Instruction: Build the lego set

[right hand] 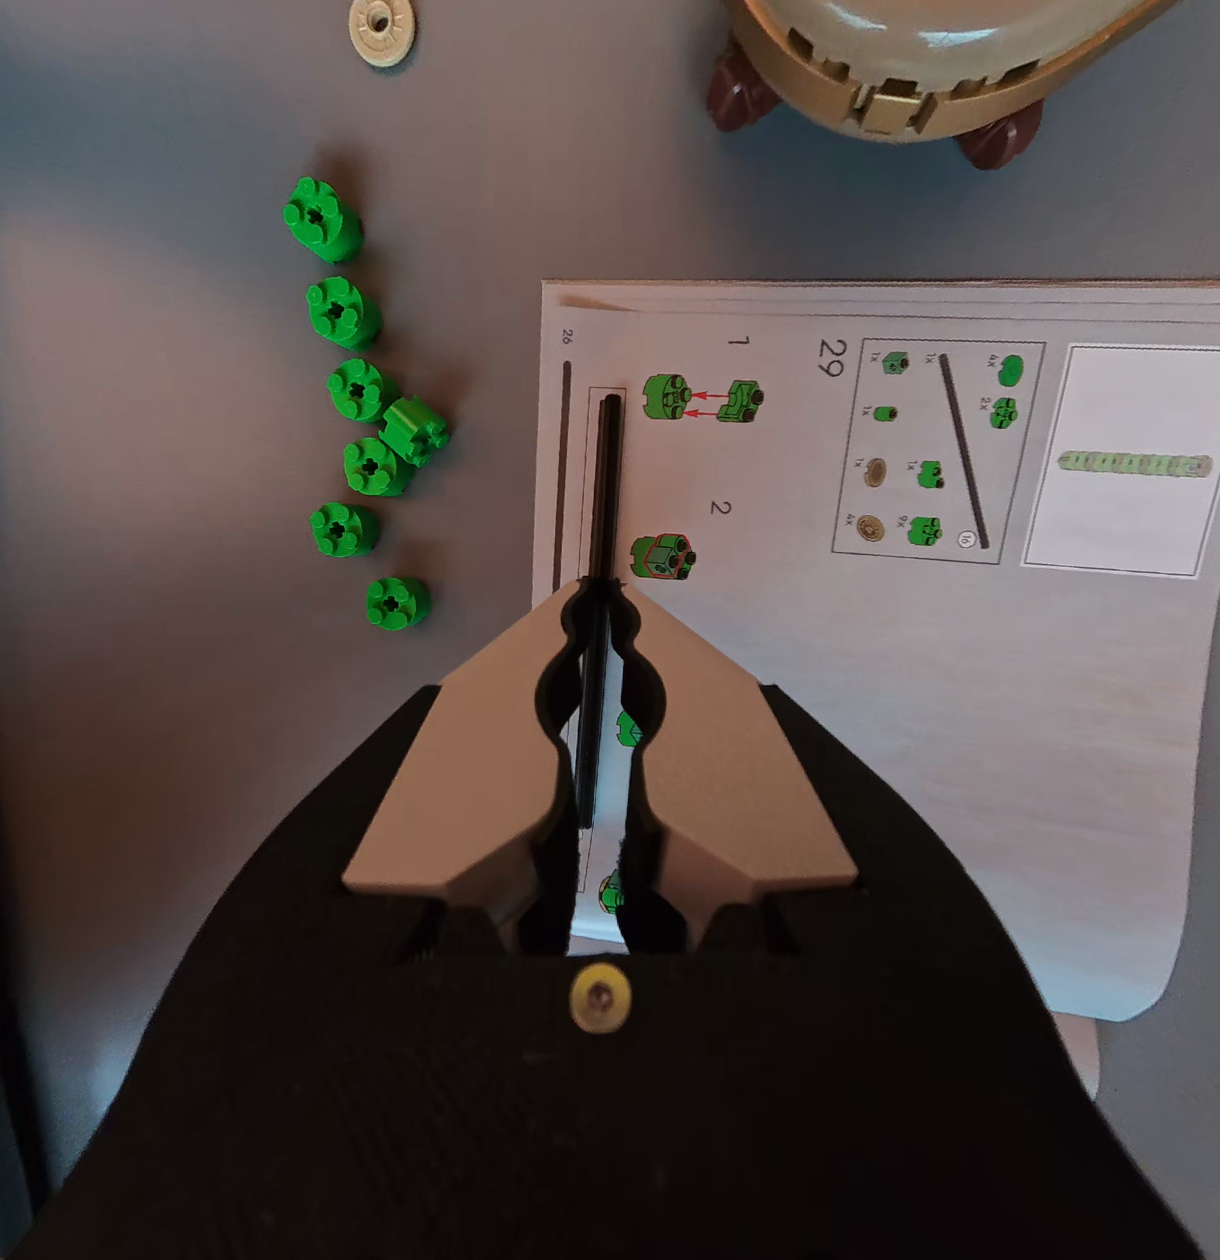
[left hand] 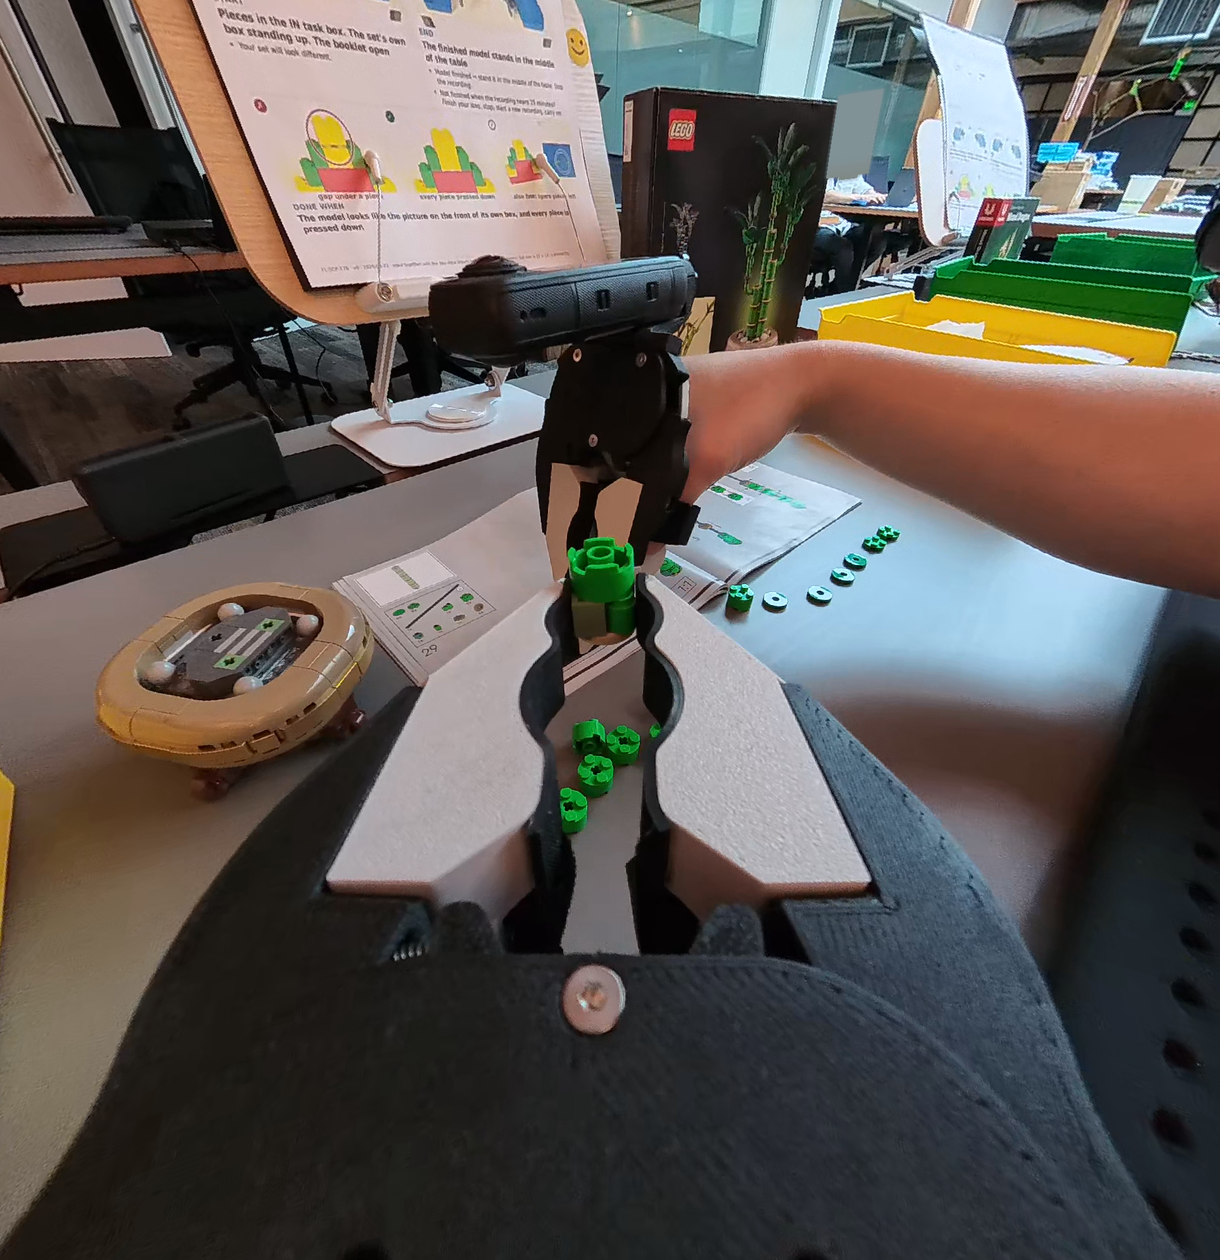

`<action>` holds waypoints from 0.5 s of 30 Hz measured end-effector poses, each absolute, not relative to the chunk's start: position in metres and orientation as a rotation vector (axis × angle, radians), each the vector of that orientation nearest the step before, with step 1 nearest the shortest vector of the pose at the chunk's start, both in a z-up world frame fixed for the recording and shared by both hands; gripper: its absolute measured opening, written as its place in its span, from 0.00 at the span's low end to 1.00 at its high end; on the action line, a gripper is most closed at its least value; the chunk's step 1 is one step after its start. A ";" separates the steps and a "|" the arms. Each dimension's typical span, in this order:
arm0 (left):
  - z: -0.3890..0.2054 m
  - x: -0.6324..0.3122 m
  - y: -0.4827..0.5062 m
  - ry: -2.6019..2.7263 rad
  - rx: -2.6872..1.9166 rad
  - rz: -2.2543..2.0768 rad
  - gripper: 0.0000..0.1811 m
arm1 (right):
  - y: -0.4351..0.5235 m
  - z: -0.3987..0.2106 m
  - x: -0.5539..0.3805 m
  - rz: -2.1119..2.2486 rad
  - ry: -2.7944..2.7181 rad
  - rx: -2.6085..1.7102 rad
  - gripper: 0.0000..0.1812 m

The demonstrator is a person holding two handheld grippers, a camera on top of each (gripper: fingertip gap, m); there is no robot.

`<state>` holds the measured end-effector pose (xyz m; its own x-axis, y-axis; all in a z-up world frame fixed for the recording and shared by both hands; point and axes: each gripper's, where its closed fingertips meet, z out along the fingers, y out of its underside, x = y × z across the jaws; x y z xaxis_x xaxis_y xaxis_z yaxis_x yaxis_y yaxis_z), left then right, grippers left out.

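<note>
My left gripper [left hand: 601,594] is shut on a short stack of green round bricks [left hand: 600,562] with an olive piece and a tan disc at its base, held above the open booklet [left hand: 443,613]. The right gripper [left hand: 610,528] points straight down just behind the stack. In the right wrist view, the right gripper [right hand: 603,590] is shut on a thin black axle [right hand: 608,477] over the booklet page [right hand: 866,716]. Several loose green round bricks [right hand: 358,392] lie in a column left of the booklet; they also show between my left fingers [left hand: 597,757].
The tan round pot base [left hand: 232,675] stands left on the grey table, and its rim shows in the right wrist view [right hand: 934,68]. A tan round plate [right hand: 382,31] lies nearby. Small green pieces [left hand: 818,593] line the right. The set box [left hand: 730,204], instruction board [left hand: 402,136] and yellow bin [left hand: 989,334] stand behind. The left gripper's tips are roughly 15 centimetres from the right gripper's. Both grippers' tips are roughly 15 centimetres from the tan round plate [right hand: 382,31].
</note>
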<state>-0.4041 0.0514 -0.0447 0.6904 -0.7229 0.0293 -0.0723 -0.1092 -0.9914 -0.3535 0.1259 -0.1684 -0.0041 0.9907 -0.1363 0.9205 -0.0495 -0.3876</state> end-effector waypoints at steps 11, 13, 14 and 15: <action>-0.045 -0.404 0.051 0.664 -1.609 -0.625 0.08 | 0.126 -0.168 -0.353 0.547 -2.007 -2.073 0.02; -0.045 -0.404 0.051 0.662 -1.609 -0.627 0.08 | 0.126 -0.168 -0.353 0.545 -2.001 -2.068 0.02; -0.045 -0.404 0.051 0.662 -1.609 -0.626 0.08 | 0.126 -0.168 -0.354 0.547 -1.997 -2.067 0.02; -0.045 -0.404 0.052 0.662 -1.610 -0.626 0.08 | 0.126 -0.168 -0.354 0.552 -1.992 -2.068 0.02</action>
